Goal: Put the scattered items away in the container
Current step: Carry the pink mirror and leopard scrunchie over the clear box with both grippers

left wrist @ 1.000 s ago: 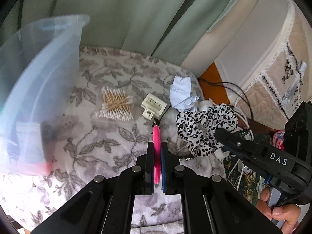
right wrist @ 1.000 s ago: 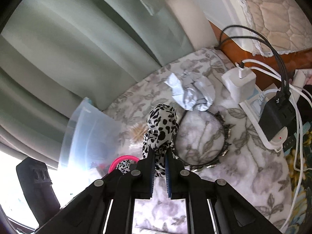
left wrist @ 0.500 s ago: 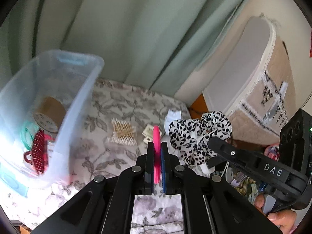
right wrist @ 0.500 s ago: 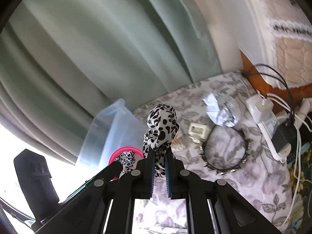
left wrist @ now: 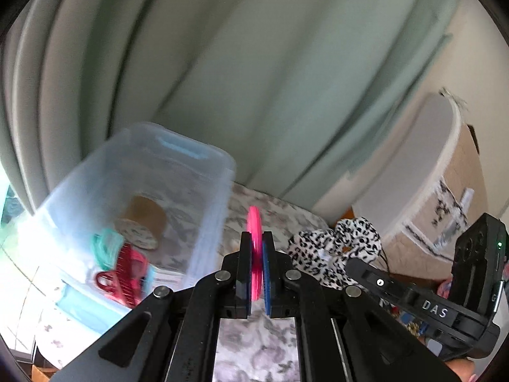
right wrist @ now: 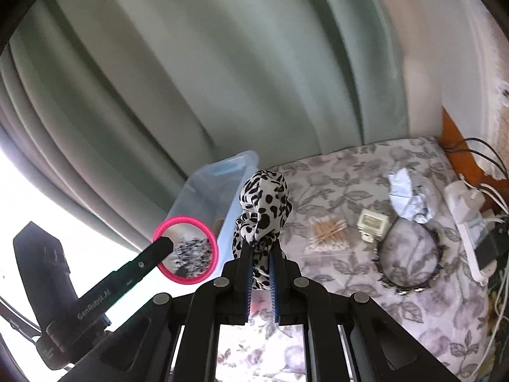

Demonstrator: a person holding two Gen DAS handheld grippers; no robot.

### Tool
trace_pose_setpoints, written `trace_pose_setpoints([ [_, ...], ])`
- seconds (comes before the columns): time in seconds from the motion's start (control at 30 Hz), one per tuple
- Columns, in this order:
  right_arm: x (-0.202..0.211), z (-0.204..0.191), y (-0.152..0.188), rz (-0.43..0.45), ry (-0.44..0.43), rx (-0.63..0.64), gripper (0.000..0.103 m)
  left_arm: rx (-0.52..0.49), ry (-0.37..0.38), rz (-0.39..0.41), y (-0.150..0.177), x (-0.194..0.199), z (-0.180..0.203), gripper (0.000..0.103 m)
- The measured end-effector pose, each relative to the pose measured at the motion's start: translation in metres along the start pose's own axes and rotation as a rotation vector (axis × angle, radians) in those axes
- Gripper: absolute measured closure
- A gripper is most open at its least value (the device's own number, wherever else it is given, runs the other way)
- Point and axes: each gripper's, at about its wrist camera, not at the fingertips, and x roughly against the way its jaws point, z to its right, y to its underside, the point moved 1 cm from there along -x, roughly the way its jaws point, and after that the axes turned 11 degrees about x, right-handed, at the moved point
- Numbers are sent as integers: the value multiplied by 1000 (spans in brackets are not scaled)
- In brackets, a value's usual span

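My left gripper (left wrist: pixel 257 238) is shut on a pink ring (left wrist: pixel 254 222), seen edge-on, held in the air just right of the clear plastic container (left wrist: pixel 203 210). In the right wrist view the same pink ring (right wrist: pixel 210 238) hangs beside the container (right wrist: pixel 219 175). My right gripper (right wrist: pixel 261 248) is shut on a black-and-white spotted scrunchie (right wrist: pixel 264 203), raised above the floral cloth; the scrunchie (left wrist: pixel 334 245) also shows in the left wrist view. Inside the container lie a tape roll (left wrist: pixel 143 219), a red hair clip (left wrist: pixel 124 270) and a teal band (left wrist: pixel 105 245).
On the floral tablecloth (right wrist: pixel 334 175) lie a bundle of cotton swabs (right wrist: pixel 327 230), a cream hair claw (right wrist: pixel 370 224), crumpled paper (right wrist: pixel 407 197) and a studded headband (right wrist: pixel 410 254). A charger and cables (right wrist: pixel 470 210) sit at the right edge. Green curtains (right wrist: pixel 222 63) hang behind.
Both grippers have risen with their items and shifted left toward the container. The table items now look smaller and farther away, and the container's inside shows in the left wrist view.
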Motion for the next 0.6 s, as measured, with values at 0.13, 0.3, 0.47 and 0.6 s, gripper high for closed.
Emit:
trace_pose_setpoints([
  [0.13, -13, -19, -3, -22, -22, 34, 93, 45, -28, 30, -12, 7, -26, 98],
  [0.3, -31, -43, -8, -55, -48, 84, 93, 105, -60, 58, -24, 14, -59, 98],
  [0.47, -52, -64, -8, -92, -75, 127, 93, 151, -88, 67, -31, 15, -83, 98],
  [0.6, -70, -78, -6, -129, -96, 156, 93, 175, -99, 62, -33, 12, -97, 98],
])
